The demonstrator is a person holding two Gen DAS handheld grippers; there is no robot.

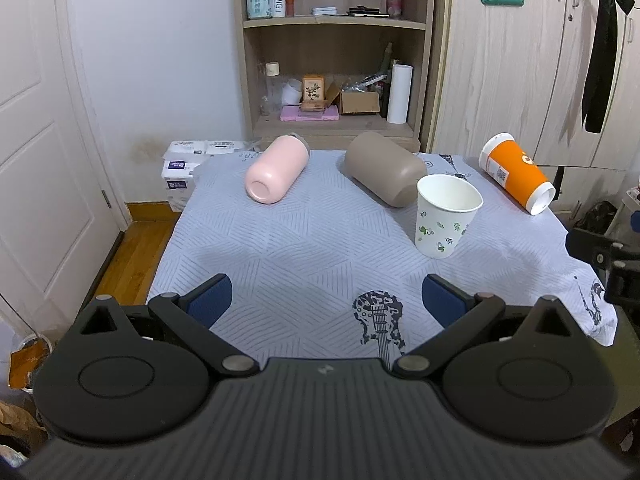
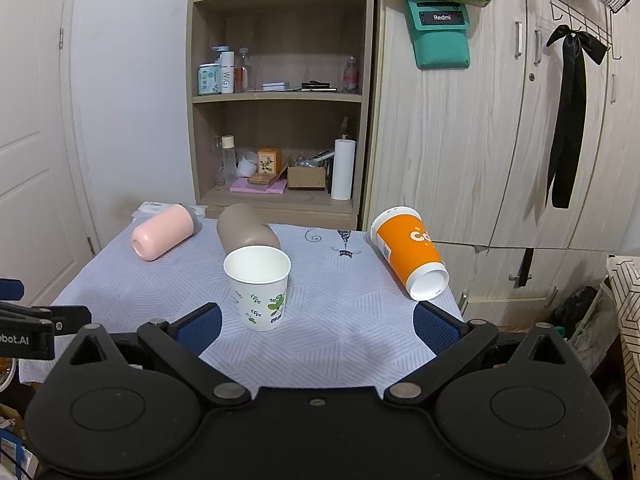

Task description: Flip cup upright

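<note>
Gaping wide and holding nothing, left tool (image 1: 327,300) and right tool (image 2: 318,325) hover near the upright paper cup (image 2: 259,286).

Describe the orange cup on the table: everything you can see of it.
The orange cup looks like paper: orange wall with white lettering, a printed label patch, and white bands at both ends. It lies on its side near the right edge of the table, one end toward the cameras, the other toward the wardrobe. Only the tablecloth touches it; both grippers are away from it.

Your left gripper (image 1: 326,300) — jaws spread wide, level, holding nothing. Your right gripper (image 2: 318,328) — likewise wide apart, unladen, blue pads (image 2: 434,326) facing inward.
</note>
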